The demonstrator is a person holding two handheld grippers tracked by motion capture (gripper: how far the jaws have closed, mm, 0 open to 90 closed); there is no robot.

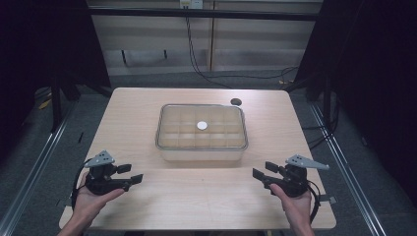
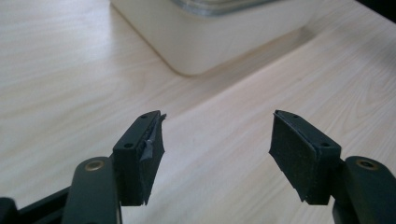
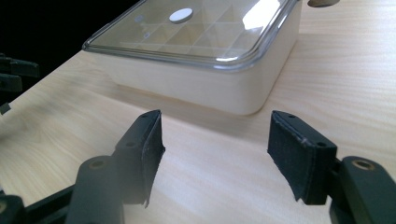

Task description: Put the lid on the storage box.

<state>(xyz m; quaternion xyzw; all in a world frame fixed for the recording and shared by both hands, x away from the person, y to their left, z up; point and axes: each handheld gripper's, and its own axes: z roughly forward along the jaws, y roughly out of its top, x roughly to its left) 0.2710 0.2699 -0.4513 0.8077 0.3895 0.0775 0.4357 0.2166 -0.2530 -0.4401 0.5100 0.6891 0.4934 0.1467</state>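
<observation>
A cream-coloured rectangular plastic box (image 1: 201, 150) with a clear lid (image 1: 201, 125) sits in the middle of the pale wooden counter (image 1: 147, 201), its long side facing the person. Through the lid a grid of small compartments shows, and a small white round disc (image 1: 202, 126) lies near the lid's centre; whether it rests on the lid or is part of it cannot be told. The lid appears seated all round its rim, so the box looks shut and untouched.

The left claw (image 1: 136, 178) hovers near the counter's front left, well apart from the box, its jaws spread wide with nothing between them. In the left gripper view its dark padded fingers (image 2: 149, 149) aim toward the box's near corner (image 2: 187, 46). The right claw (image 1: 259, 174) mirrors it at the front right, jaws likewise spread and empty; the right gripper view looks along its fingers (image 3: 299, 149) at the box's other near corner and the lid's glossy edge (image 3: 210, 63).

Both hands stand symmetrically either side of the box, which suggests a two-handed approach, probably to steady the base with one claw and lift the lid with the other.

A small dark round hole (image 1: 236, 102) sits in the counter behind the box, and black cables (image 1: 196, 64) trail across the floor beyond.
</observation>
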